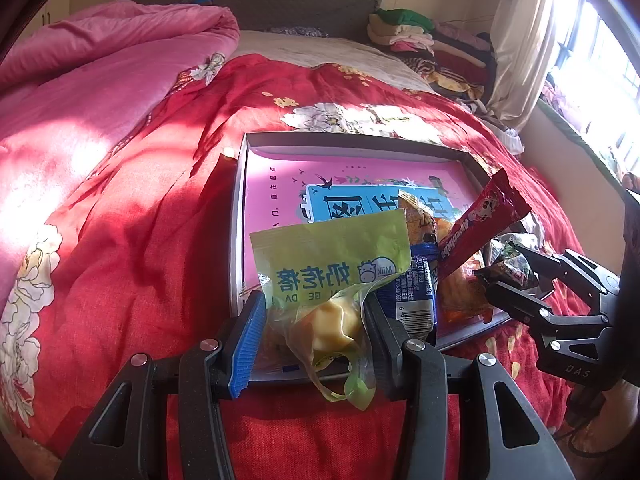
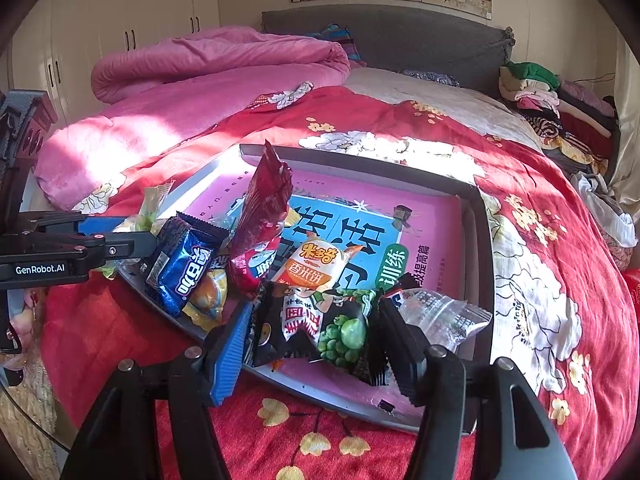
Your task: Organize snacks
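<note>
A grey tray (image 1: 239, 184) (image 2: 486, 240) with a pink book in it lies on the red bedspread. My left gripper (image 1: 316, 312) is shut on a green milk-snack packet (image 1: 332, 256) at the tray's near edge; it also shows at the left of the right wrist view (image 2: 132, 240). My right gripper (image 2: 316, 336) is shut on a black green-pea packet (image 2: 320, 328) over the tray's near edge; it also shows in the left wrist view (image 1: 492, 280). A blue biscuit packet (image 2: 180, 268), a red packet (image 2: 264, 216) and an orange-white rice cracker packet (image 2: 316, 268) lie in the tray.
A pink quilt (image 2: 208, 72) is heaped at the far left of the bed. Folded clothes (image 2: 552, 104) are stacked at the far right by the grey headboard (image 2: 400, 36). A clear wrapper (image 2: 440, 312) lies by the right gripper.
</note>
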`<state>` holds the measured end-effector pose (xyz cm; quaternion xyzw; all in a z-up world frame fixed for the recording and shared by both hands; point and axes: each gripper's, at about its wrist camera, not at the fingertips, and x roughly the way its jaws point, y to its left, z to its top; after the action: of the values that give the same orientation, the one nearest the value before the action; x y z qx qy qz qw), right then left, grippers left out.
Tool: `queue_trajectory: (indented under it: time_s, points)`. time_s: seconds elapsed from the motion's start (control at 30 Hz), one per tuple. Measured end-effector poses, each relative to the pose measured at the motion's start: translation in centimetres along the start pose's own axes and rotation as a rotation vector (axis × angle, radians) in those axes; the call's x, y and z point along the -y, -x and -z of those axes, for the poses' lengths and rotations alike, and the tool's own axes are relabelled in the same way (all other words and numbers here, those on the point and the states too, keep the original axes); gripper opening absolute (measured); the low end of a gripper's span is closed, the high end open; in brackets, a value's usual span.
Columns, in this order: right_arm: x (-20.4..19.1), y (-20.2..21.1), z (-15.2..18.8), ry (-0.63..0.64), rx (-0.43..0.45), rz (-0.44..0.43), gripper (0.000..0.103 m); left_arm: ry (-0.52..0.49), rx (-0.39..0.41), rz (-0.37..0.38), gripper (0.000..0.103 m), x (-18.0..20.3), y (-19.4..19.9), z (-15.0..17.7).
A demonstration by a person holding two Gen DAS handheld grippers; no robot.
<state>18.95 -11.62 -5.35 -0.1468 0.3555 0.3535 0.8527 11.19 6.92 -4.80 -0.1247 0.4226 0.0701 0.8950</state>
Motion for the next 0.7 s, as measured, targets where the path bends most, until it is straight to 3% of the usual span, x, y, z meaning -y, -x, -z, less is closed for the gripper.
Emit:
queue_trajectory:
  time_s: [0.7]
  points:
    - [0.15, 0.72, 0.04, -0.016, 0.019, 0.003, 0.062, -0.004, -0.002, 0.004, 0.053, 0.43, 0.05, -0.02]
